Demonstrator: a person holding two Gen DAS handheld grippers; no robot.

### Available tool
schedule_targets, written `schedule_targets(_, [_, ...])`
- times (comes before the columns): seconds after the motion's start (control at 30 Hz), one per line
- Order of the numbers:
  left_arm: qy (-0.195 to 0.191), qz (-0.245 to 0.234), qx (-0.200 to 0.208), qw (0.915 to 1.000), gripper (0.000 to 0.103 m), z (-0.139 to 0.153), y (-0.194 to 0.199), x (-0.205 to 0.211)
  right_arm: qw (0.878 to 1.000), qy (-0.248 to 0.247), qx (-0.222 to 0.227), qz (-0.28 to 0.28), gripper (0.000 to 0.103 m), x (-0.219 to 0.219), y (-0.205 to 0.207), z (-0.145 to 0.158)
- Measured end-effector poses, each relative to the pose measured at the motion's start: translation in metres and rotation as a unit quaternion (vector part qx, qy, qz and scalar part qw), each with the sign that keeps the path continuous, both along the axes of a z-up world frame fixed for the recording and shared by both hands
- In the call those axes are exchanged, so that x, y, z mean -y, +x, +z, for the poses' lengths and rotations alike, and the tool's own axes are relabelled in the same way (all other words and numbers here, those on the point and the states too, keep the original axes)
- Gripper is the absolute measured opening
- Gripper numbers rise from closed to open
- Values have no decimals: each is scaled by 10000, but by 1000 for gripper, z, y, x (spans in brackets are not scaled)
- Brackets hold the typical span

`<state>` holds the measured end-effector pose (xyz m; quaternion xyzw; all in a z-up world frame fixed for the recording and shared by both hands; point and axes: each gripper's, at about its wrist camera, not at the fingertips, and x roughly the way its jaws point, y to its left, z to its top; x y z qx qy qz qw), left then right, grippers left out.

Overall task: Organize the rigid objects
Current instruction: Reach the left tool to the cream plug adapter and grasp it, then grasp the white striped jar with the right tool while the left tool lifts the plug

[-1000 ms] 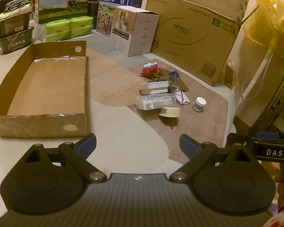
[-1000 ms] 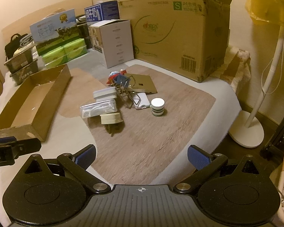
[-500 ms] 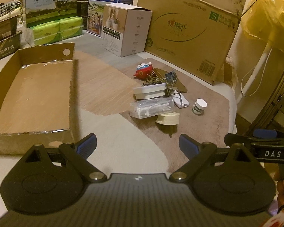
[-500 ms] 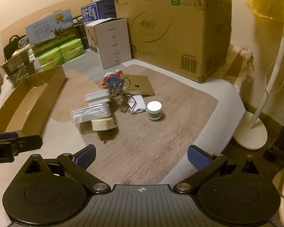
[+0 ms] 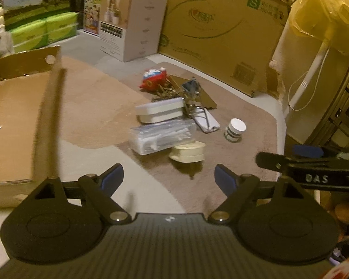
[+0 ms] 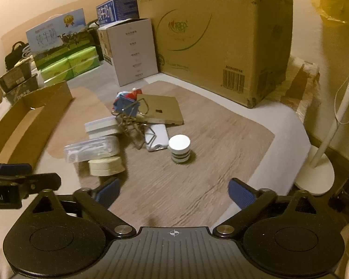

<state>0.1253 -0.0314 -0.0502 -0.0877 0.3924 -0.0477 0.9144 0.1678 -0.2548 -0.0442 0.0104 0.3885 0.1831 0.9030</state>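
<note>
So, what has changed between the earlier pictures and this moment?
Both tongs, left and right, moved forward and down toward the pile around the round cream tape roll, and their jaws have just been closing a little, with nothing between them. Nothing was gripped or released. The pile and the shallow brown cardboard tray stayed put.

One shallow cardboard tray point(image 5: 23, 107); one large carton point(image 6: 211, 34); one white box point(image 6: 130, 51); two milk cartons point(image 6: 58, 39); one fan stand point(image 6: 318, 162). Loose items, one each: round tin point(image 6: 179, 148), tape roll point(image 6: 105, 166), clear case point(image 6: 92, 151), white case point(image 5: 159, 112), phone point(image 6: 156, 137), brown card point(image 6: 161, 111), red toy point(image 5: 153, 78). At least two binder clips point(image 6: 128, 109), tangled so the exact count is uncertain.
</note>
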Motion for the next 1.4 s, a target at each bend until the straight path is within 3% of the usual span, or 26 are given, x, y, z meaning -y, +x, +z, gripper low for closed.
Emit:
schedule_targets(0.3, [-31, -138, -21, 9999, 67, -19, 29, 21, 9997, 24, -4, 261, 80, 9, 35, -16])
schedule_targets(0.6, [100, -125, 15, 9999, 63, -32, 52, 38, 9996, 22, -17, 291, 80, 15, 53, -25])
schedule_targets(0.7, [200, -95, -11, 9998, 56, -36, 60, 41, 9994, 38, -12, 351, 80, 15, 57, -28])
schedule_targets(0.8, [272, -45, -60, 9996, 41, -41, 64, 41, 9991, 47, -20, 414, 80, 14, 60, -32])
schedule_targets(1.07, [248, -152, -92, 9995, 39, -35, 55, 39, 9976, 6, 54, 694, 77, 3, 70, -39])
schedule_targets(1.27, [83, -237, -144, 9996, 39, -29, 42, 35, 9970, -52, 135, 764, 63, -9, 78, -43])
schedule_targets(1.4, [74, -290, -152, 9994, 39, -27, 36, 35, 9963, -247, 158, 805, 43, -15, 81, -48])
